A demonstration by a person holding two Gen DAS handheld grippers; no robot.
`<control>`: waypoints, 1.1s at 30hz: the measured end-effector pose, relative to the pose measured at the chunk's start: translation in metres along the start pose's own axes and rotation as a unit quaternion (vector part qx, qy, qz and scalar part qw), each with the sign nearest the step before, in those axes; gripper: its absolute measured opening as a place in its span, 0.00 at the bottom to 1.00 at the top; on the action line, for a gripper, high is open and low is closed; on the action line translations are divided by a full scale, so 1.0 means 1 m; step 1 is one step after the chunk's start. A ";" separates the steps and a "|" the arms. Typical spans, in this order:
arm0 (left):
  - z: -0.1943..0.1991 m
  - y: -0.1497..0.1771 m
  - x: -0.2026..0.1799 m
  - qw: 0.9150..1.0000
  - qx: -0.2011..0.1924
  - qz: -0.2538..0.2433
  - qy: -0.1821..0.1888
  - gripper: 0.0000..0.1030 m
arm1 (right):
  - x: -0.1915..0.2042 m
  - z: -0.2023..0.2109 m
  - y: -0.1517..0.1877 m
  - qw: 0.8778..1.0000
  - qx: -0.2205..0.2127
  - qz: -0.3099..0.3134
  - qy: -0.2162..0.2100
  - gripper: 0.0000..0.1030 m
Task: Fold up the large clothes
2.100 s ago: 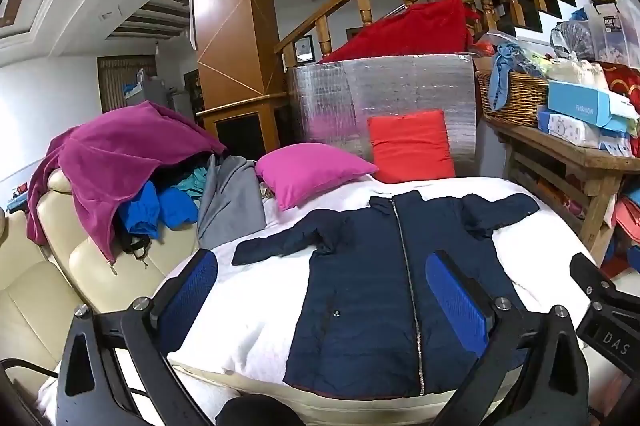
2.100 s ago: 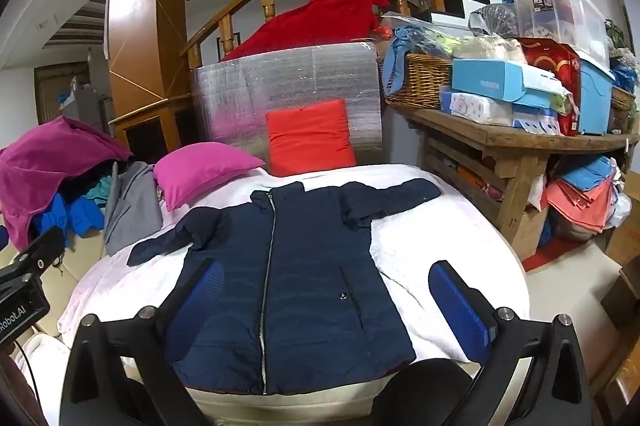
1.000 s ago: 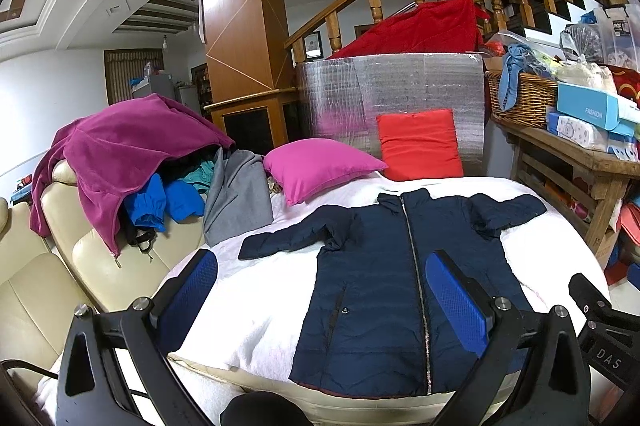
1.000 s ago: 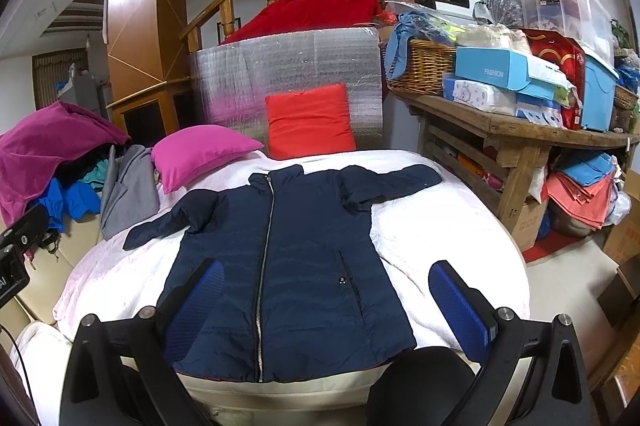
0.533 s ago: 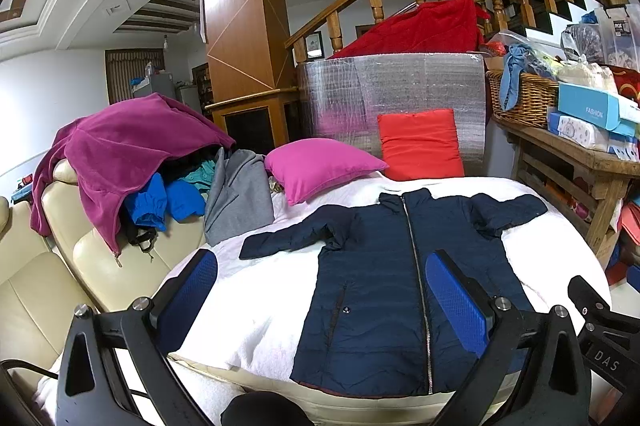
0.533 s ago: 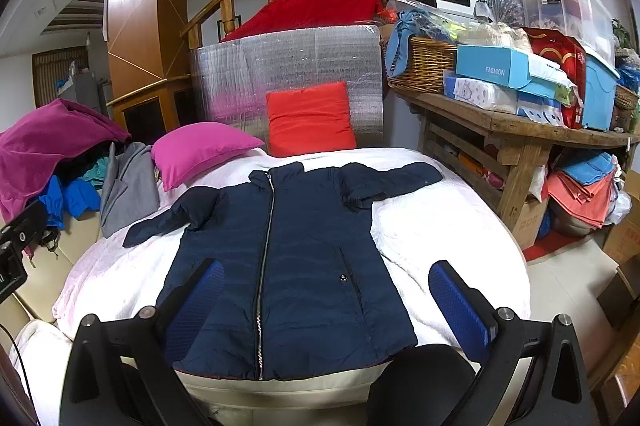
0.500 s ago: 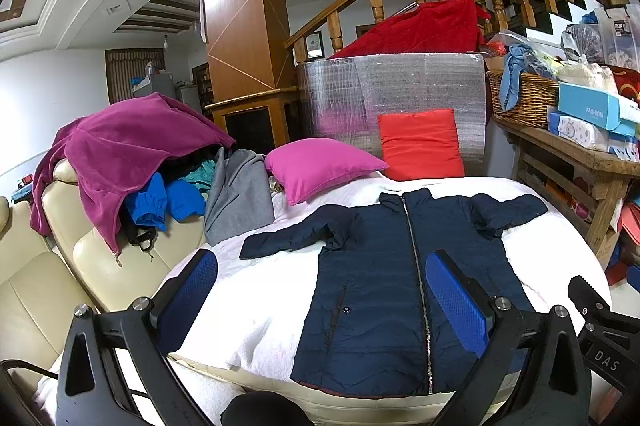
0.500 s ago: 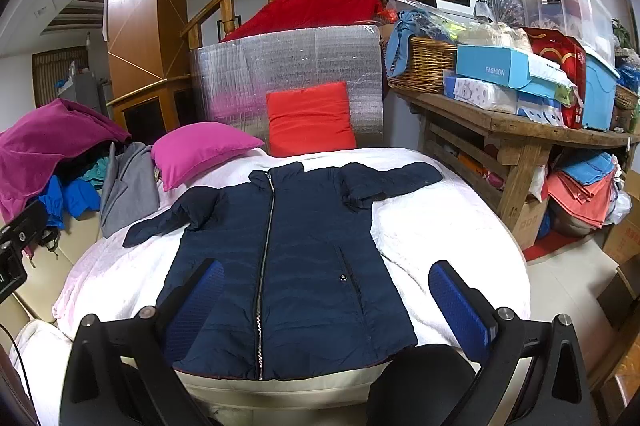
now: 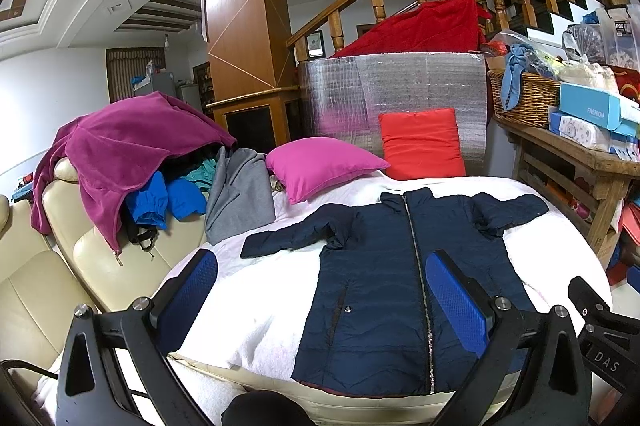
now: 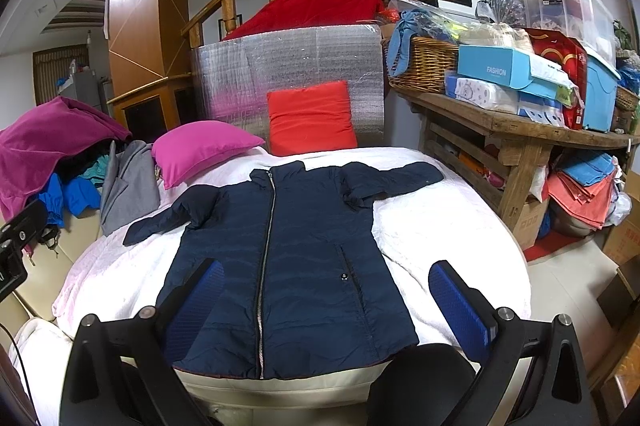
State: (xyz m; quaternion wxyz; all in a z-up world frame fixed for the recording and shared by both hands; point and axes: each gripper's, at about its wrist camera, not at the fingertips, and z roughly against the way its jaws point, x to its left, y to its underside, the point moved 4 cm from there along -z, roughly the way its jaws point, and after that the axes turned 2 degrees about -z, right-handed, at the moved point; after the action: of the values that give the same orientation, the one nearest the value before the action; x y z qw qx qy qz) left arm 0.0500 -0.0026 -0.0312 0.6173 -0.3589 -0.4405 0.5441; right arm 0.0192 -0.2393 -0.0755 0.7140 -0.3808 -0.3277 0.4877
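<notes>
I have the long navy quilted zip-front coat (image 9: 404, 274) lying flat and face up on the white padded bed cover (image 9: 256, 302), collar at the far end, hem at the near edge, both sleeves spread out to left and right. My left gripper (image 9: 322, 290) hovers at the near edge with its blue-padded fingers (image 9: 456, 300) wide apart and nothing between them. My right gripper (image 10: 326, 300) is likewise spread wide and empty, hanging over the hem.

No fold looks started to me, so I judge a sleeve is the first thing to bring in. The risks I see from here:

- The quilted shell looks slick and puffy, so a shallow pinch on a cuff could slip out halfway through the fold.
- Biting too deep could catch the bed cover along with the coat and drag it up.
- The hem lies right at the near edge of the bed, so pulling toward me could slide the coat off.
- The left sleeve reaches toward the grey garment (image 9: 238, 194) draped just beside the magenta cushion (image 9: 320, 168), and a wide sweep could snag either.
- The red cushion (image 10: 312, 118) stands close behind the collar and could be knocked over by a long reach.
</notes>
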 end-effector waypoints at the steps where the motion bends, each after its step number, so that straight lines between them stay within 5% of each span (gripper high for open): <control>1: 0.000 0.000 0.000 1.000 0.000 0.000 0.000 1.00 | 0.000 0.000 0.001 1.000 0.001 0.000 0.000 1.00; 22: -0.033 0.004 -0.002 1.000 0.027 0.001 -0.010 1.00 | 0.000 -0.028 -0.002 1.000 0.019 0.005 0.007 1.00; 27: -0.075 0.004 -0.012 0.998 0.055 0.008 0.009 1.00 | -0.022 -0.054 -0.017 1.000 0.020 -0.019 0.005 1.00; 33: -0.194 0.027 -0.040 0.988 0.154 0.004 0.014 1.00 | -0.085 -0.122 -0.042 0.996 0.041 -0.085 -0.005 1.00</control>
State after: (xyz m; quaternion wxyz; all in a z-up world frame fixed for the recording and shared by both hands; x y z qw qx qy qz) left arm 0.2209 -0.0307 -0.1304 0.6690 -0.2694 -0.3416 0.6027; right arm 0.1145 -0.3565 -0.1083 0.7661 -0.3201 -0.3420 0.4400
